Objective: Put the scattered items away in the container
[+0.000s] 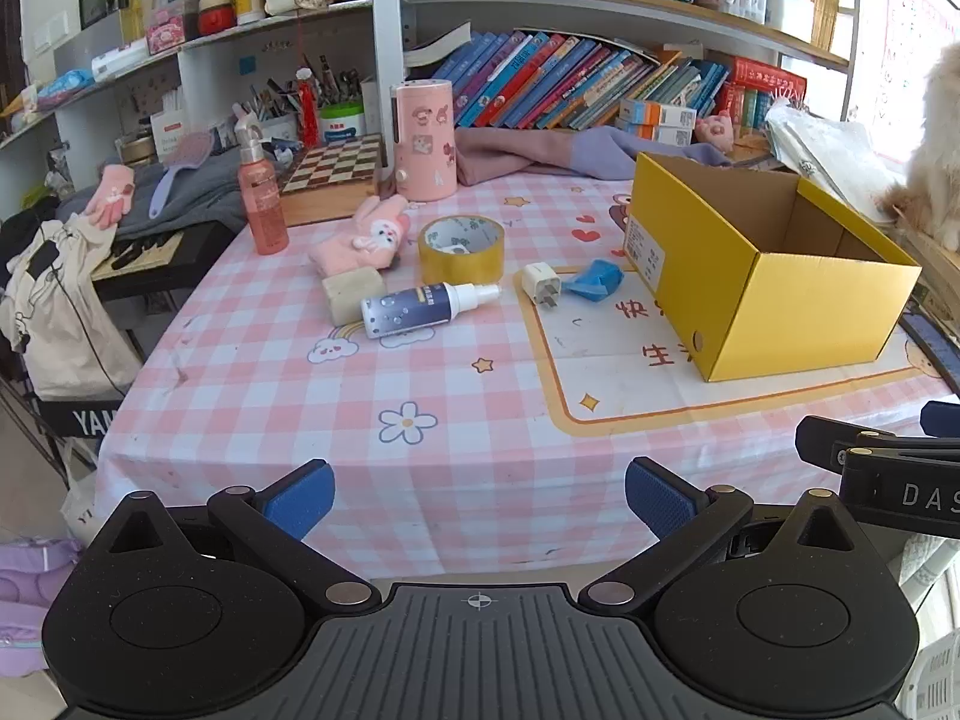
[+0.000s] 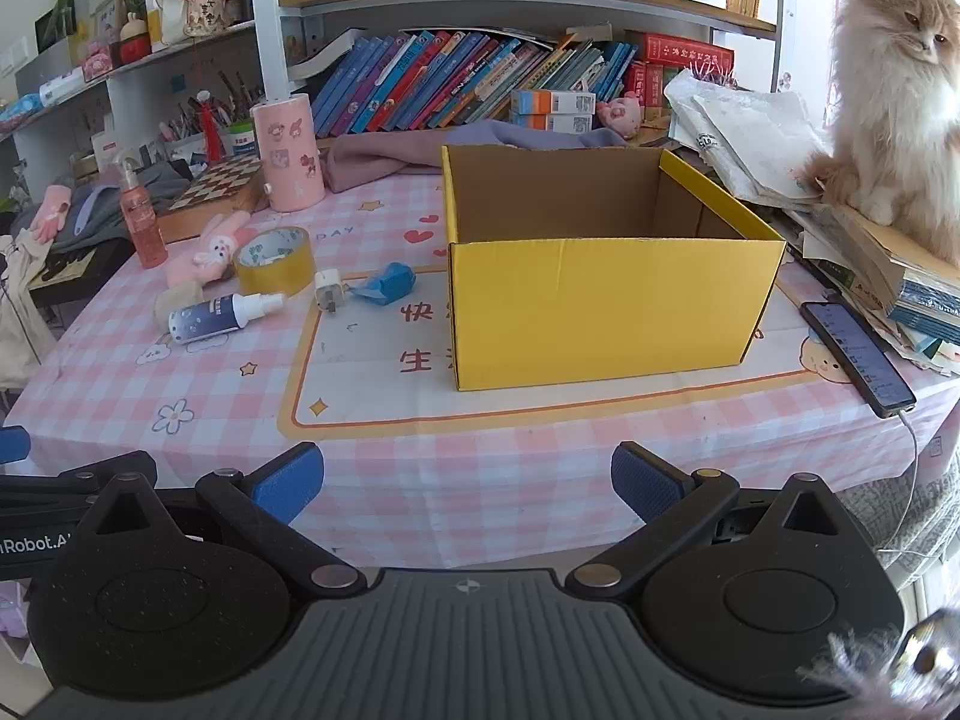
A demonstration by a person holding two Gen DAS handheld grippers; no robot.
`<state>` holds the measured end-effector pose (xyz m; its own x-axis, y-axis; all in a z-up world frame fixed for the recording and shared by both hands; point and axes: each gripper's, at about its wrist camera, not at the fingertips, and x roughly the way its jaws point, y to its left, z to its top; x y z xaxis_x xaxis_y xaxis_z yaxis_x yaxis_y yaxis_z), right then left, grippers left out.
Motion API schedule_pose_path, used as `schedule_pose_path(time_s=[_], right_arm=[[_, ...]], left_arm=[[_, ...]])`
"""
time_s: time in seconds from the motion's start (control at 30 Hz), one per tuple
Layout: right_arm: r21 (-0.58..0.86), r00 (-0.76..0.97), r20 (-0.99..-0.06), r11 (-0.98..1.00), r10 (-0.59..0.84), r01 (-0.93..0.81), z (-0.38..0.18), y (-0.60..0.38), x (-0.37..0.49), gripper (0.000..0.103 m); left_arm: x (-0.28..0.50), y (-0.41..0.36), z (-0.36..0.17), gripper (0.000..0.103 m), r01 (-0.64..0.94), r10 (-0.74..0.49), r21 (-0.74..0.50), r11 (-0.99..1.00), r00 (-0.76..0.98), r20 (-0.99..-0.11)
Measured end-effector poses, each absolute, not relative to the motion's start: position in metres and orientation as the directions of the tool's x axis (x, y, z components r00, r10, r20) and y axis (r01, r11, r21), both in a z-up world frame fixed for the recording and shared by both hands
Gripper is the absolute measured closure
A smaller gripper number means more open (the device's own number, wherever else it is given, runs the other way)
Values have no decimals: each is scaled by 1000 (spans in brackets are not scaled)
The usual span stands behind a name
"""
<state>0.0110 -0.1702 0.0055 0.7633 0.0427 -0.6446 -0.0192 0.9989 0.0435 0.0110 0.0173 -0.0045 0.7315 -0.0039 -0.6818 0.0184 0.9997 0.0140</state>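
Matt yellow cardboard box [image 2: 606, 306], glossy tape roll [image 2: 275, 261], smooth printed tablecloth [image 2: 420, 480].

The checked tabletop [image 2: 420, 480] bore a yellow box [image 2: 606, 312], tape [image 2: 274, 261], plug [image 2: 331, 291], spray bottle [image 2: 222, 315] and phone [image 2: 855, 354].

Left gripper [image 1: 478, 495] body: matte black, with a ribbed grey-black centre plate bearing a small white crosshair mark.
Left gripper pads [image 1: 303, 495]: blue and textured, on black linkage arms.
Pivots: round silver pins at the joints; two large round black discs flank the centre plate.
Right gripper [image 2: 467, 480]: same black build and blue pads [image 2: 645, 483].
Markings: white lettering, partly cut off, on the side of each gripper.
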Motion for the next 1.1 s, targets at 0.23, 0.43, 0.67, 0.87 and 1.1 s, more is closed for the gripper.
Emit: schedule_pose_path(time_s=[0.23,0.43,0.67,0.87,1.1], right_arm=[[39,775,-630,999,46,-28,7,-168,9,0],[34,778,-627,999,45,-30,9,-168,8,0],[37,765,-642,999,46,-30,8,-170,10,0],[37,765,-642,999,46,-29,8,-169,10,0],[36,764,-644,999,44,-28,7,-170,9,0]], left_arm=[[12,17,-5,0,24,-13,7,1000,727,-686],[12,18,-6,0,14,-6,6,1000,728,-686],[12,18,-5,0,20,-17,-3,1000,725,-688],[13,18,-6,0,22,-20,-6,1000,722,-692],[12,17,-6,0,32,-28,-7,999,724,-689]])
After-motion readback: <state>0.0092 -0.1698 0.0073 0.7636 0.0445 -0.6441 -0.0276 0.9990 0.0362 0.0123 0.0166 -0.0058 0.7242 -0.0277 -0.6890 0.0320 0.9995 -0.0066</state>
